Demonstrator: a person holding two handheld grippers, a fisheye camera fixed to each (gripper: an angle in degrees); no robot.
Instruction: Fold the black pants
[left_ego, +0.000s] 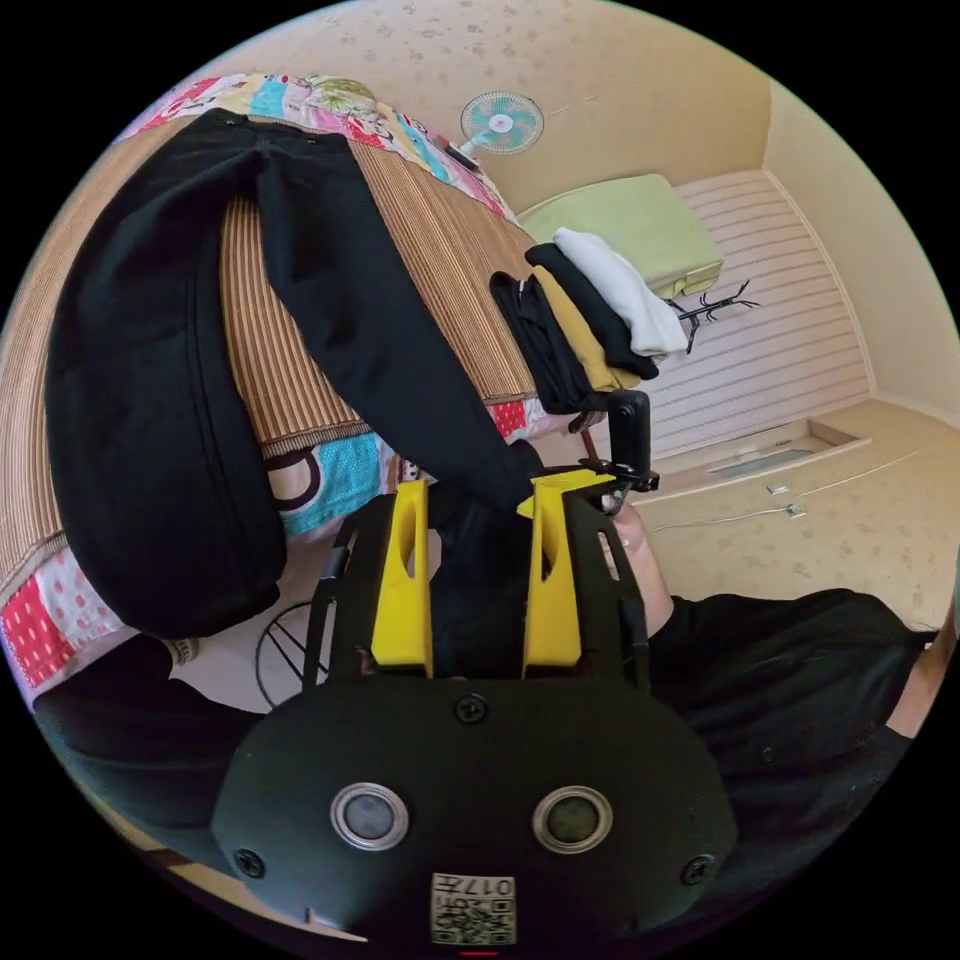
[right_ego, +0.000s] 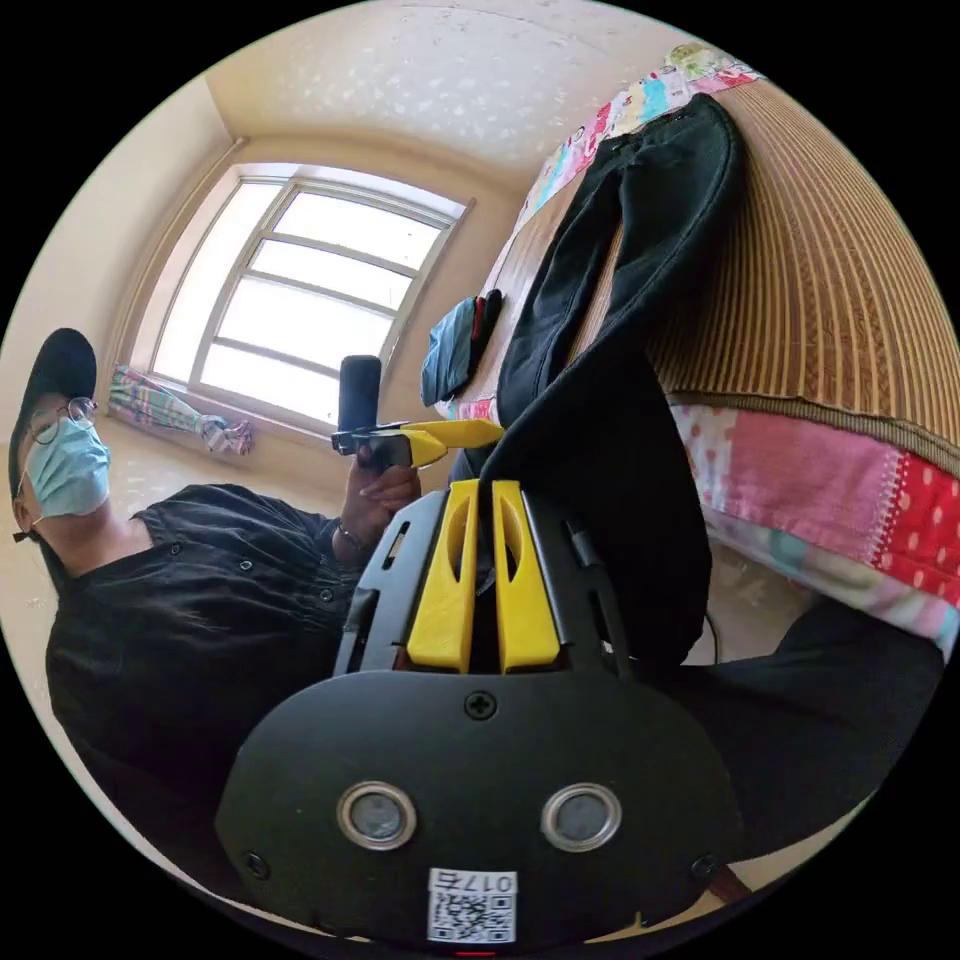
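The black pants (left_ego: 330, 290) lie spread on the striped mat (left_ego: 440, 240) of the bed, waist toward 11 o'clock in the left gripper view, 2 legs running down off the edge. One leg droops in a fat fold at 8 o'clock; the other slants to 6 o'clock, right into the left gripper (left_ego: 470, 500). Its yellow jaws stand a moderate gap apart with dark cloth filling the space between them, though whether both press on it I cannot tell. Just past its tip at 3 o'clock, the other gripper's black handle sits in a hand (left_ego: 640, 550).

Over in the right gripper view, the pants (right_ego: 620, 330) run from 1 o'clock down to the right gripper (right_ego: 485, 495), jaws drawn narrow, nearly together, the cloth's edge caught at their tips.

A stack of folded clothes (left_ego: 590, 320) rests at the mat's edge at 2 o'clock in the left gripper view, a fan (left_ego: 502, 122) on the wall at 12. A window (right_ego: 300, 300) glows at 10 o'clock in the right gripper view.
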